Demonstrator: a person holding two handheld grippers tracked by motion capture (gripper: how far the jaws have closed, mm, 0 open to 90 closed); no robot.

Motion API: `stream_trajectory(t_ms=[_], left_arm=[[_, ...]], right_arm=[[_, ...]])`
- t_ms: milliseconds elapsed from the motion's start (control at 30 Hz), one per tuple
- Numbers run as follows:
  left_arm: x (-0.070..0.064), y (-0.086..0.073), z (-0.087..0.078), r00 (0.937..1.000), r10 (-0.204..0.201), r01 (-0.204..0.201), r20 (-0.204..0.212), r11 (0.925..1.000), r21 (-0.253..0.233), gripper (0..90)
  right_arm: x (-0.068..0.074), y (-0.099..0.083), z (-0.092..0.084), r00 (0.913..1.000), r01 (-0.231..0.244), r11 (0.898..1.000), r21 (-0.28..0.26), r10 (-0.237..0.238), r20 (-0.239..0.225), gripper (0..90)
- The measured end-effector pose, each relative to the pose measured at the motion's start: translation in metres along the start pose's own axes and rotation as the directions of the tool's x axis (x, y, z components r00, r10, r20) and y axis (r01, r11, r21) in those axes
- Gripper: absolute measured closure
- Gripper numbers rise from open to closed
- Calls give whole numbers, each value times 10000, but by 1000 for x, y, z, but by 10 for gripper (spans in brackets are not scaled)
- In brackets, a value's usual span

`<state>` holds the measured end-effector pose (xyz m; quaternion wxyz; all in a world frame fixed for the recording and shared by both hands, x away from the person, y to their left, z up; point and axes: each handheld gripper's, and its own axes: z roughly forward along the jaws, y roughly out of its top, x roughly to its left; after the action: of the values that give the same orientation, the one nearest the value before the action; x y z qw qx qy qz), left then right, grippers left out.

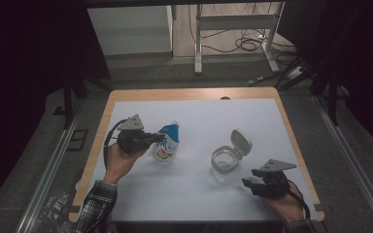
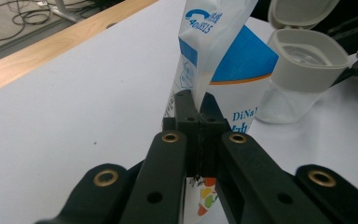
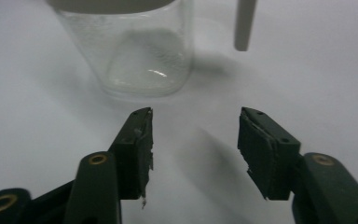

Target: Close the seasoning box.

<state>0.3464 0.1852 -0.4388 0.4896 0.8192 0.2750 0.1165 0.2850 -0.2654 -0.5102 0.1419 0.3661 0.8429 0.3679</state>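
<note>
L gripper [image 1: 159, 138] is pointing right across the table, jaws pressing together on a thin pouch edge. R gripper [image 1: 247, 186] is pointing left, its 2 jaws standing apart w/ nothing between them.

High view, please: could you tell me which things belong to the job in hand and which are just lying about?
In the job:
- blue-and-white plastic pouch, pinched by left hand-held gripper
- clear plastic jar with open grey flip lid
- right hand-held gripper, open

Lying about:
- floor cables
- metal desk legs
</note>
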Motion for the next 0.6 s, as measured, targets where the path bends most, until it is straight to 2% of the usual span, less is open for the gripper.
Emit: stream_trajectory(t_ms=[167,267,467,600], left_arm=[[-10,4,-2,10000,-46,45,70,10000,83,900],[-14,5,-3,9999,-85,85,90,9999,96,900],[-25,7,-4,9997,-79,76,217,9999,116,900],[-33,9,-5,9996,-86,82,272,9999,140,900]], right_arm=[[6,-1,-3,9986,-205,9998,-25,204,-480,484],[10,-1,-4,9984,-117,9999,-106,111,-563,483],[19,-1,-6,9962,130,9997,-202,-147,-854,539],[27,1,-8,9922,107,9989,-451,-162,-1238,585]])
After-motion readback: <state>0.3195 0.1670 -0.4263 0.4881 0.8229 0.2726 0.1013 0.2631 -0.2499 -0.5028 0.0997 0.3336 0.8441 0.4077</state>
